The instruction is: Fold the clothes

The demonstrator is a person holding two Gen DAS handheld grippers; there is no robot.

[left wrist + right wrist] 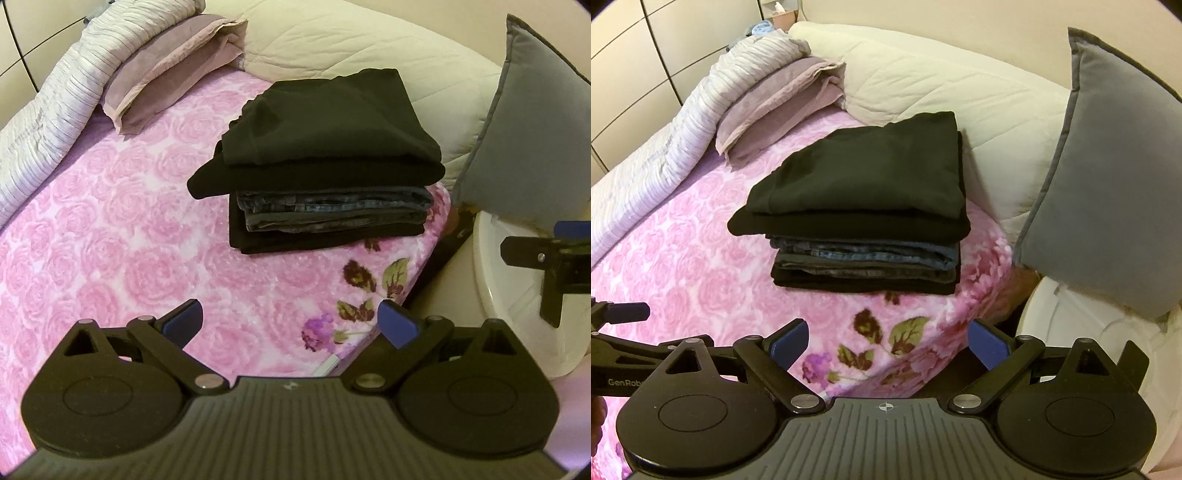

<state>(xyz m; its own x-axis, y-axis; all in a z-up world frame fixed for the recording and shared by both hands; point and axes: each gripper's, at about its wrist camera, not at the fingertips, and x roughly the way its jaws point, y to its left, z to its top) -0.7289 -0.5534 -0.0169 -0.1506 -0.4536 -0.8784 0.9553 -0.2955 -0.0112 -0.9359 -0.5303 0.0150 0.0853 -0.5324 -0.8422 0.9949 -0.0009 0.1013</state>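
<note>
A neat stack of folded clothes (325, 155) (857, 206) sits on the pink rose-patterned blanket (110, 221) (683, 266): black garments on top, folded blue jeans (332, 206) (871, 254) in the middle, a black piece underneath. My left gripper (291, 325) hovers open over the blanket, short of the stack, with nothing between its blue pads. My right gripper (890, 341) is open too, empty, near the blanket's flowered corner. In the left wrist view part of the right gripper shows at the right edge (546, 258); in the right wrist view the left gripper shows at the left edge (620, 332).
A grey cushion (528, 147) (1108, 184) stands to the right of the stack above a white rounded surface (509, 295) (1071, 325). A cream quilted headboard cushion (351, 37) (942, 85), a mauve pillow (166, 62) (779, 99) and a rolled striped duvet (74, 92) (683, 129) lie behind and left.
</note>
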